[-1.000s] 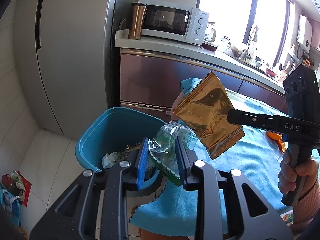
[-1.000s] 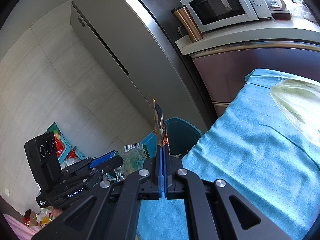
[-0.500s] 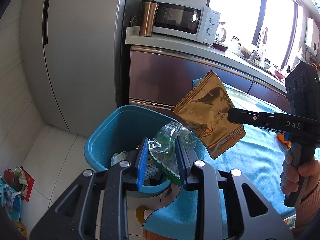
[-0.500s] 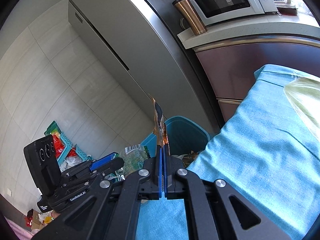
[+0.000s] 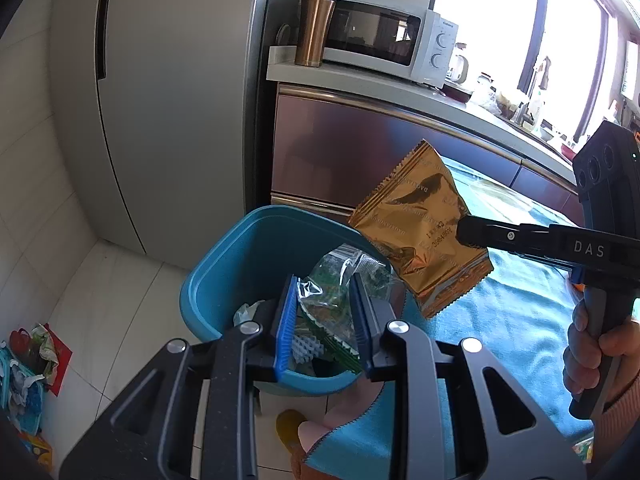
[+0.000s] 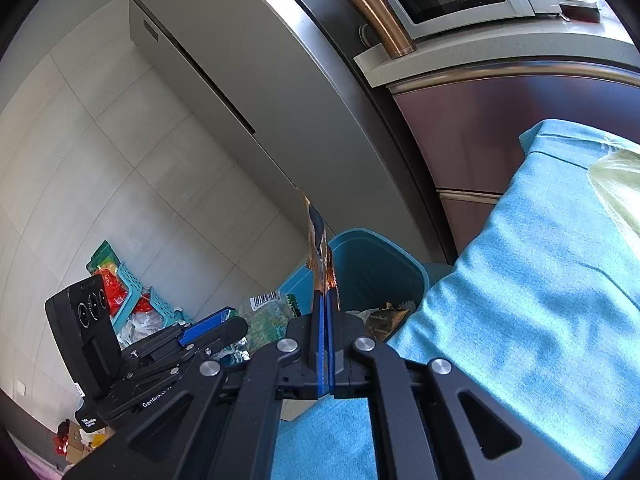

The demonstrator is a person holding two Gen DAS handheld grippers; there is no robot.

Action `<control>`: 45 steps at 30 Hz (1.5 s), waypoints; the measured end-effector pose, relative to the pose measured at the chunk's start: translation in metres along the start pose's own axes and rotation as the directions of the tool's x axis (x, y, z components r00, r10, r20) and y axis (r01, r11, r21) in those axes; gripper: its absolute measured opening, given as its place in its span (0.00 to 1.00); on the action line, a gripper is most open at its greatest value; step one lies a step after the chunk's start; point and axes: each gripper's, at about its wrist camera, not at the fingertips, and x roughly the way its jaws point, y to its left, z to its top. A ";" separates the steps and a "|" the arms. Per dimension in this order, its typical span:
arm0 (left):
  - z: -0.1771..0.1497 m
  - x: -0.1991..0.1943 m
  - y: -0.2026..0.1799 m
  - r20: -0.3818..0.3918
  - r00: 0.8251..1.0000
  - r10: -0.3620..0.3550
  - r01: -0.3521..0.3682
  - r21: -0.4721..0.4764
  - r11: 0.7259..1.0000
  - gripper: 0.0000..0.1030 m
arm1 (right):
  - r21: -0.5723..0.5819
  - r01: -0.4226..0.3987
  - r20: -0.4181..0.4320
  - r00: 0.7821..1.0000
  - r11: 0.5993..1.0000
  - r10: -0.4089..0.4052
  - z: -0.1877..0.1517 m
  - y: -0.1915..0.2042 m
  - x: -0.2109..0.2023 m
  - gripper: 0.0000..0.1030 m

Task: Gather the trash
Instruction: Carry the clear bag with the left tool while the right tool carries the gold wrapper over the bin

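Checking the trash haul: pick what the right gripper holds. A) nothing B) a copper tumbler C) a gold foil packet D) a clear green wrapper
C: the right gripper is shut on the gold foil packet, held beside the blue bin.

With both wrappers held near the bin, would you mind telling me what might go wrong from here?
1. The gold foil snack wrapper, pinched in the right gripper, hangs over the blue plastic trash bin's rim beside the blue tablecloth; released now, it may land outside.
2. The crinkled clear green-printed wrapper in the left gripper could cling to the jaws on release.
3. The two grippers are close together and could bump.
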 end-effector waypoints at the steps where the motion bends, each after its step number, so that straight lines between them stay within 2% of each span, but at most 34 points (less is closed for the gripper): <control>1: 0.000 0.001 0.001 -0.001 1.000 0.000 0.000 -0.002 1.000 0.26 | 0.000 0.000 -0.001 1.000 1.000 0.000 0.000 0.000 0.001 0.01; 45: -0.006 0.042 0.017 -0.059 0.997 0.052 -0.055 -0.063 0.996 0.25 | 0.016 0.054 -0.105 0.993 0.998 -0.052 0.008 -0.006 0.063 0.01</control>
